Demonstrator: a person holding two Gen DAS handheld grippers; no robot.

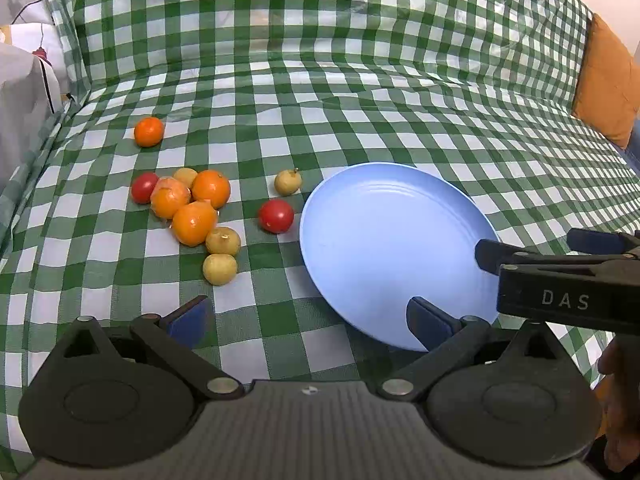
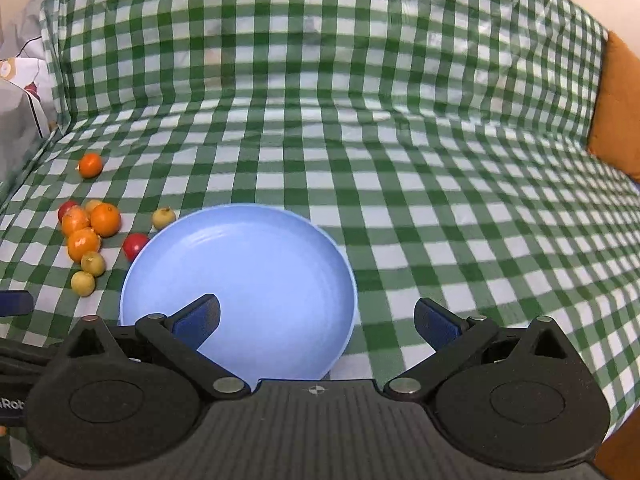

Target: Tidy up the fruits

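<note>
Blue plate (image 2: 256, 264) sits empty – fruits (image 1: 192, 208) clustered beside it; left gripper (image 1: 308, 320) and right gripper (image 2: 316, 320) jaws wide apart, holding nothing.

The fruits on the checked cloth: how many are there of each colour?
Orange fruits: 4
Red fruits: 2
Yellow fruits: 4
Total: 10, all lying on the cloth, none on the blue plate.

A green-and-white checked cloth (image 1: 360, 120) covers the surface. On it lie a blue plate (image 1: 384, 240), oranges (image 1: 195, 222), red tomatoes (image 1: 276, 216) and small yellow fruits (image 1: 219, 269), left of the plate.
</note>
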